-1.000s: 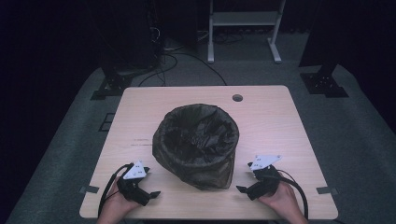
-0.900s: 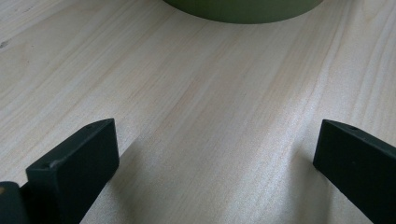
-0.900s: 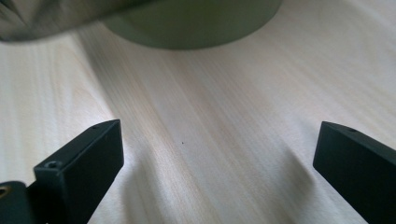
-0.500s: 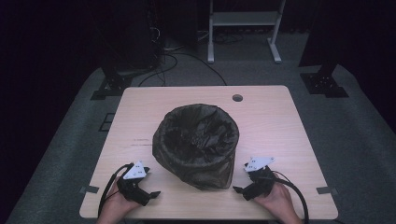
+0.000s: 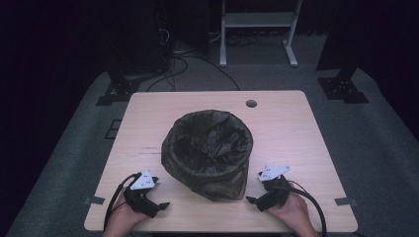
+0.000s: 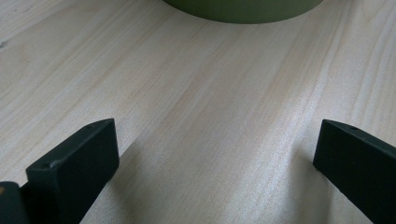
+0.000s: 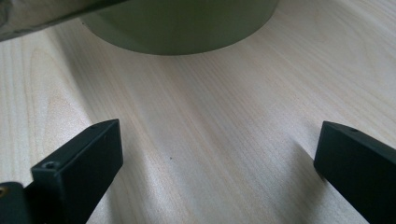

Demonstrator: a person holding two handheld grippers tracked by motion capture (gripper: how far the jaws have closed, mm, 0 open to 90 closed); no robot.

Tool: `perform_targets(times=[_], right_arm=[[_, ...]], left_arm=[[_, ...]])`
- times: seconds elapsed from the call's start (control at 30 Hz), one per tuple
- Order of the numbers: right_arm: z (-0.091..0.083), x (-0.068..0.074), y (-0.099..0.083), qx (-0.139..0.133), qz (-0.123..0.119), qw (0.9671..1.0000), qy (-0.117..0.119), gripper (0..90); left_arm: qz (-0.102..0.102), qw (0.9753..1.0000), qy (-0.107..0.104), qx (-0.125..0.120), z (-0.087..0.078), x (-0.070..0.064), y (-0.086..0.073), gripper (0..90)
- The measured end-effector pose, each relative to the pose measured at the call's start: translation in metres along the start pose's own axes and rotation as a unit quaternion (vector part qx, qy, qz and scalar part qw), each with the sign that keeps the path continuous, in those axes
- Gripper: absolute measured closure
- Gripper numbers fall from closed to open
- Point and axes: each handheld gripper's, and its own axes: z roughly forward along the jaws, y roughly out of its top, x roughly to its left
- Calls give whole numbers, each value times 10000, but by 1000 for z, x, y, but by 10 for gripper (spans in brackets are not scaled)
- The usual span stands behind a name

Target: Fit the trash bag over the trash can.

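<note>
The bag-lined bin (image 5: 207, 153) is being flanked on the worktop (image 5: 296, 128) by released left tongs (image 5: 157, 203) and nearer right tongs (image 5: 253, 200).

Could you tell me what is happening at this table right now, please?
A person holds a two-jaw tool in each hand at the near edge of the pale wooden table. Between them stands a round olive-green bin lined with a dark crinkled plastic bag. The left tongs and the right tongs both rest low on the table with jaws wide open, pointed toward the bin and apart from it. Nothing is gripped.
</note>
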Motion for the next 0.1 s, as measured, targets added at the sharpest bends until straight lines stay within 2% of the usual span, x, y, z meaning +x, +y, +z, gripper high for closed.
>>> perform_targets(times=[0.1], right_arm=[[0,0,0,-2,0,10000,-1,0]], left_arm=[[-1,10000,0,-1,0,0,0,0]])
